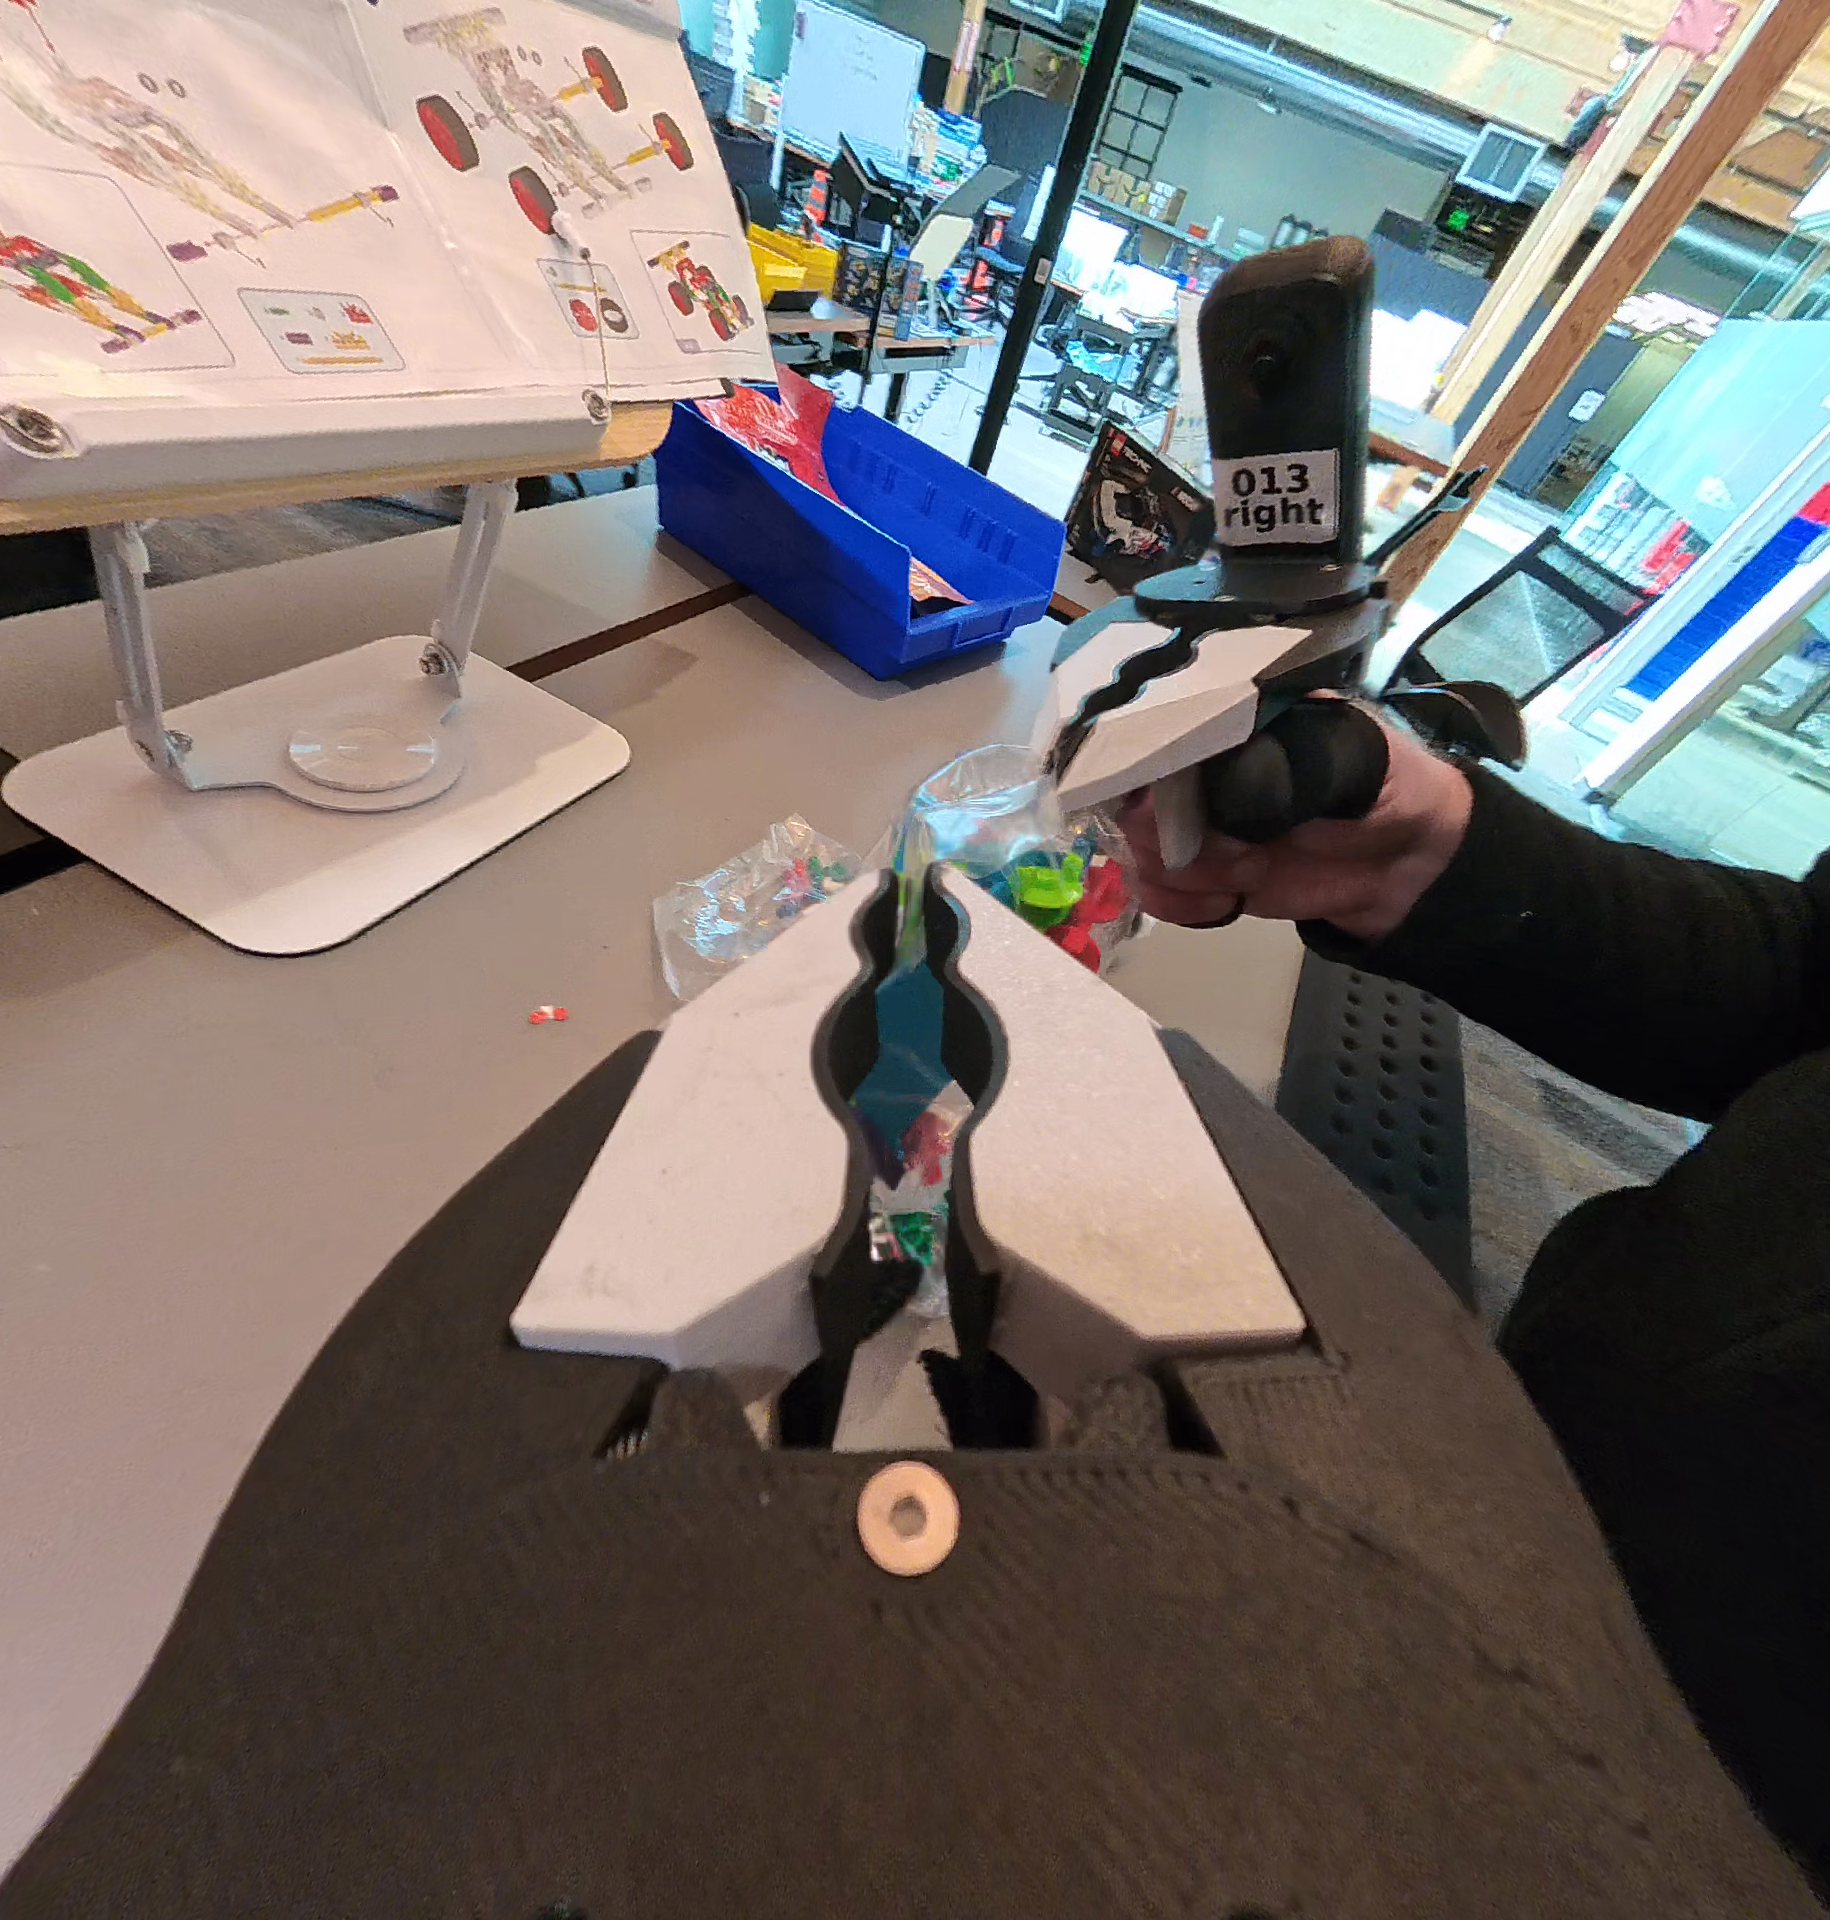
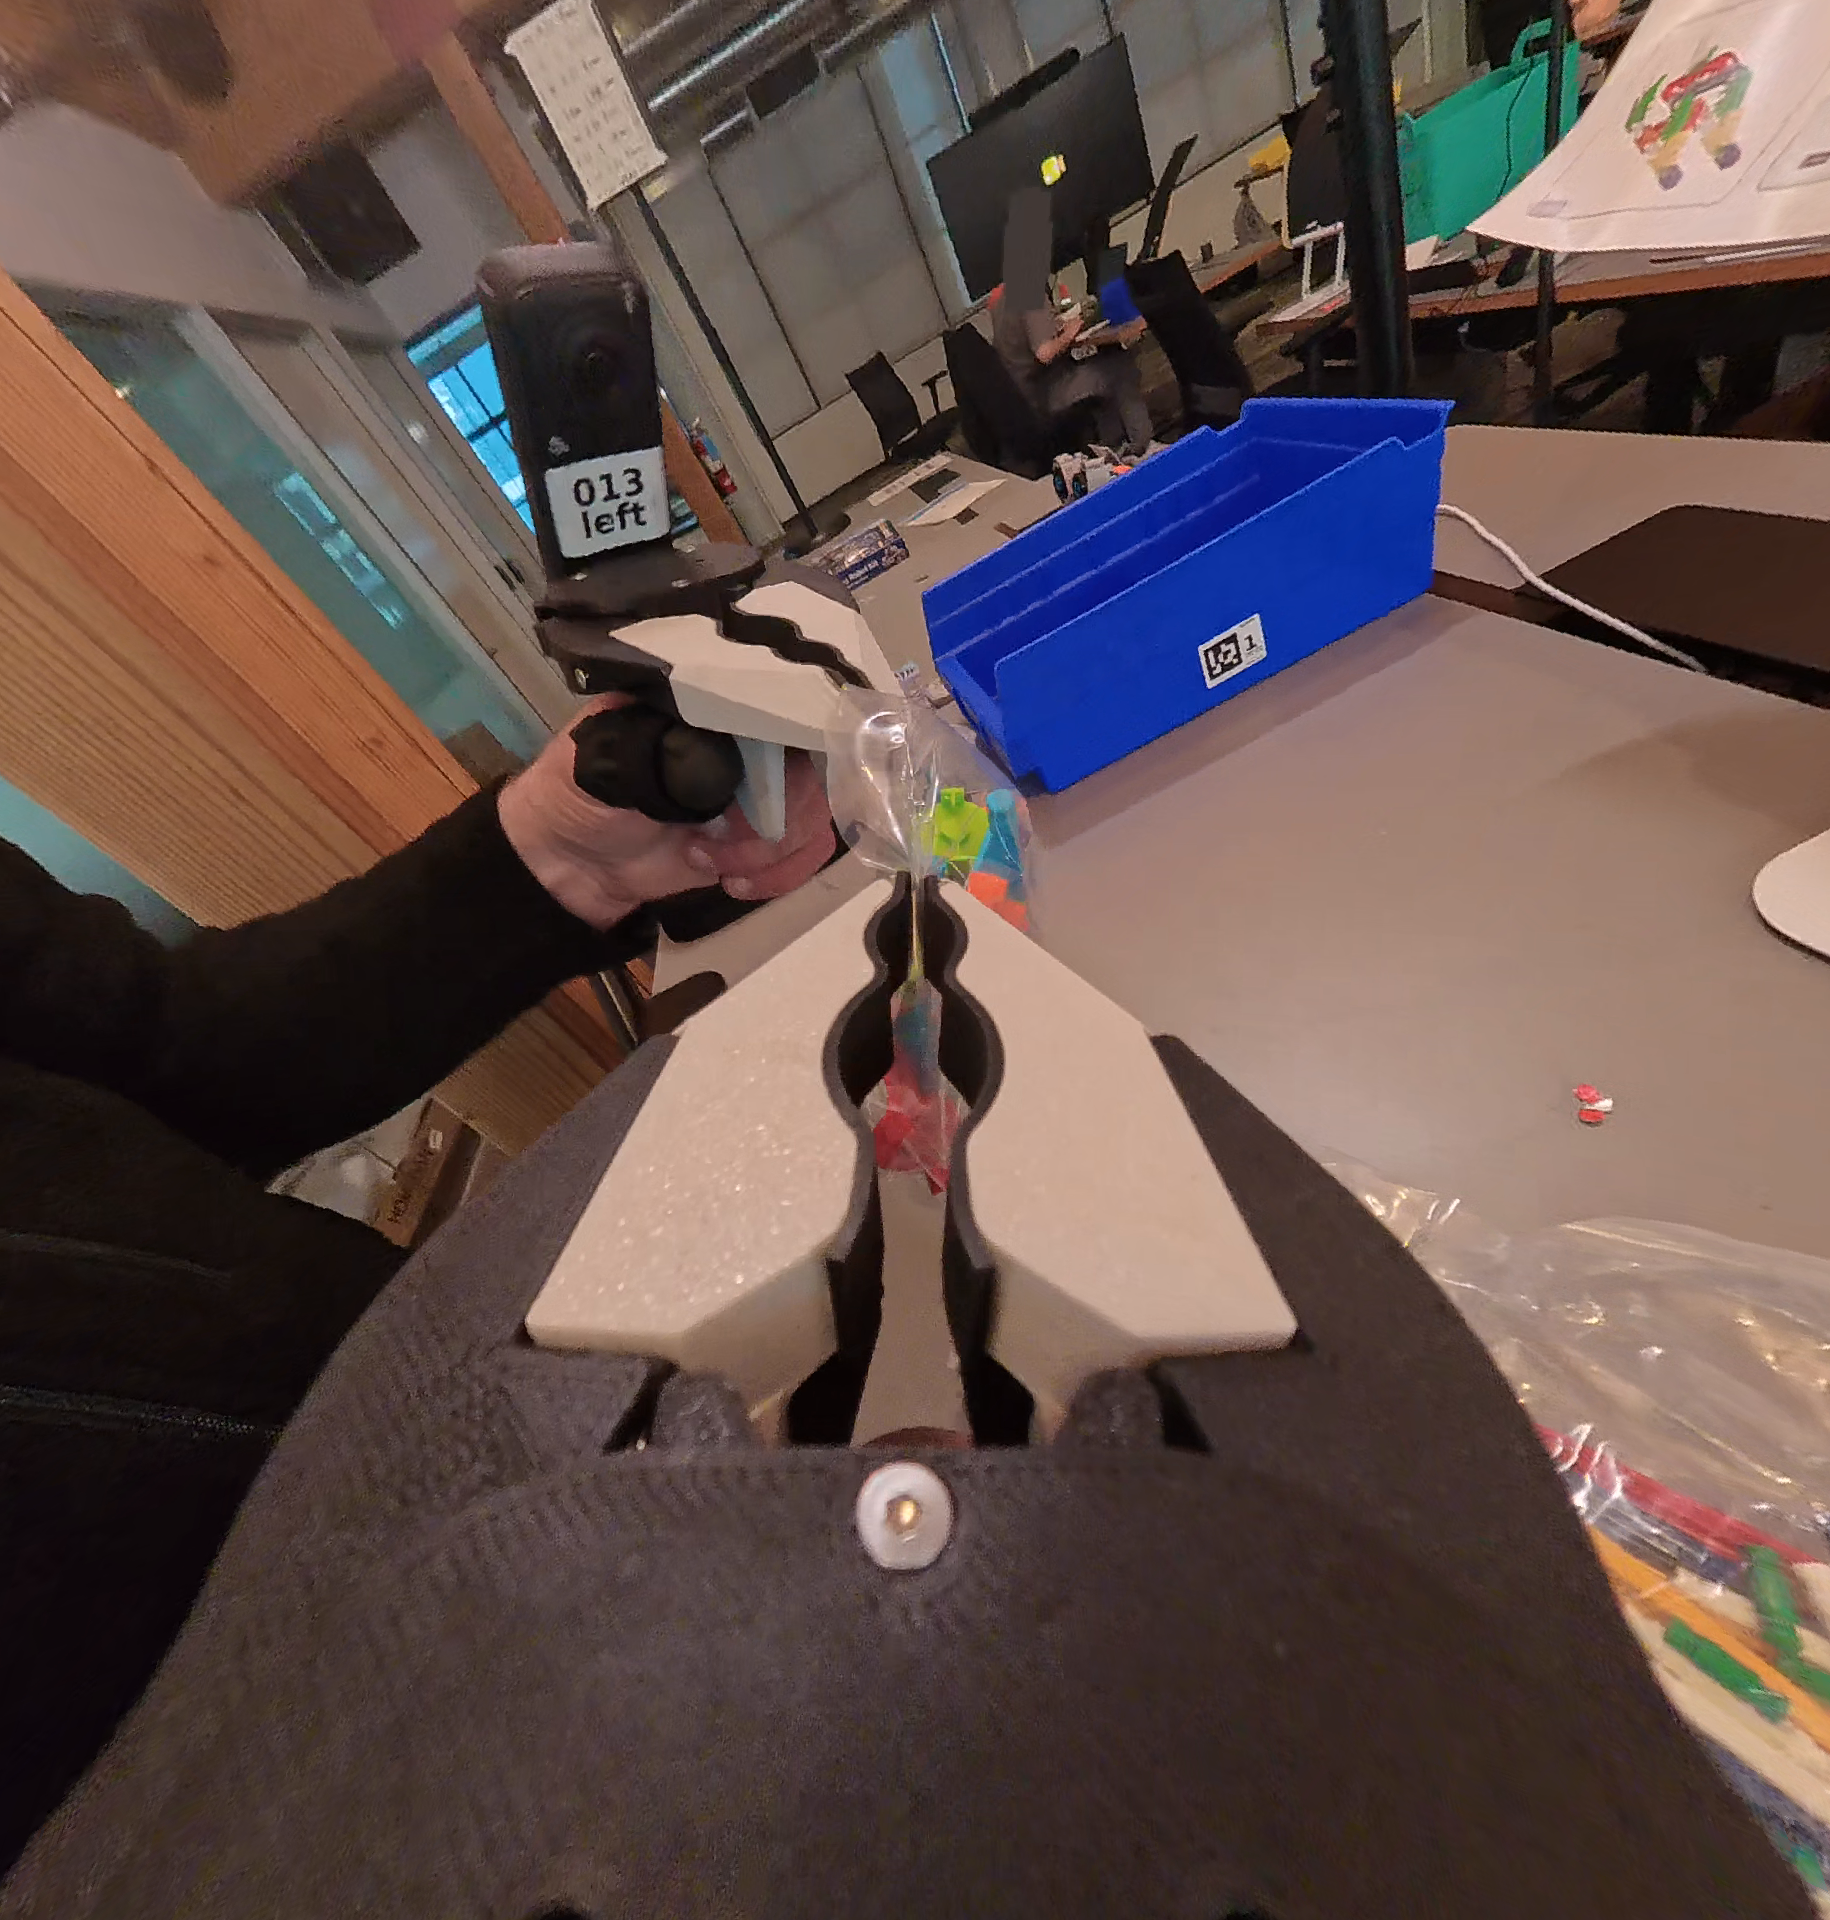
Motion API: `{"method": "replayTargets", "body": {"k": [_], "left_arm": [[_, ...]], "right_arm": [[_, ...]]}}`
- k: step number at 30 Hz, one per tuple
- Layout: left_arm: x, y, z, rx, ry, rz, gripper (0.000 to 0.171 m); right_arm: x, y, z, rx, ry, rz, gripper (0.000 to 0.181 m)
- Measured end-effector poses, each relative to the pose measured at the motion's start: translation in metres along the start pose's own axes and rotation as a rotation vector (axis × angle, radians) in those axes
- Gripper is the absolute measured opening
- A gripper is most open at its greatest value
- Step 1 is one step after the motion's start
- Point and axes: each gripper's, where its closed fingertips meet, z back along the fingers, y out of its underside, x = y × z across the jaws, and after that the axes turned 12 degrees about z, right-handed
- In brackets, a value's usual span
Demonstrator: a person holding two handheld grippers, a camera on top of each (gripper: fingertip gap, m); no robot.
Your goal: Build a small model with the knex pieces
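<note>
With both grippers pinched on the same small clear plastic bag of bricks point(image 1: 1004, 831), I'm holding it up off the grey table point(image 1: 267, 1195), stretched between them.

Left gripper point(image 1: 916, 883): jaws nearly closed, thin film clamped at the tips, coloured pieces showing through the slot behind. Right gripper point(image 2: 916, 888): same, closed down on the bag's film. From the left wrist view the right one point(image 1: 1062, 764) bites the bag's top edge; from the right wrist view the left one point(image 2: 859, 691) bites the other side. Lime green, red, blue and orange parts hang in the bag below the grips.

Around it: second small bag point(image 1: 745, 914) flat on the table just beyond, a larger bag of parts point(image 2: 1669, 1455) near my right side, blue bin point(image 2: 1202, 613) farther back, instruction sheets on a white stand point(image 1: 319, 769), one stray red-and-white piece point(image 1: 549, 1014) loose on the table.

Risks as I read it:
- Film is slick and thin; either grip could slip if the pull is uneven.
- If the film gives suddenly, parts scatter over the table edge, which is close under the bag.
- Can't tell how much film each tip actually has.
</note>
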Motion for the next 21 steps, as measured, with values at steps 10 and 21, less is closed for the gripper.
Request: {"method": "replayTargets", "body": {"k": [10,21], "left_arm": [[-0.009,0.003,-0.019,0.123,-0.248,-0.549,0.052],[-0.011,0.025,-0.031,0.231,-0.223,-0.537,0.000]], "right_arm": [[-0.002,0.005,0.003,0.052,-0.024,-0.065,0.000],[0.008,0.005,0.000,0.083,-0.072,-0.060,0.015]]}}
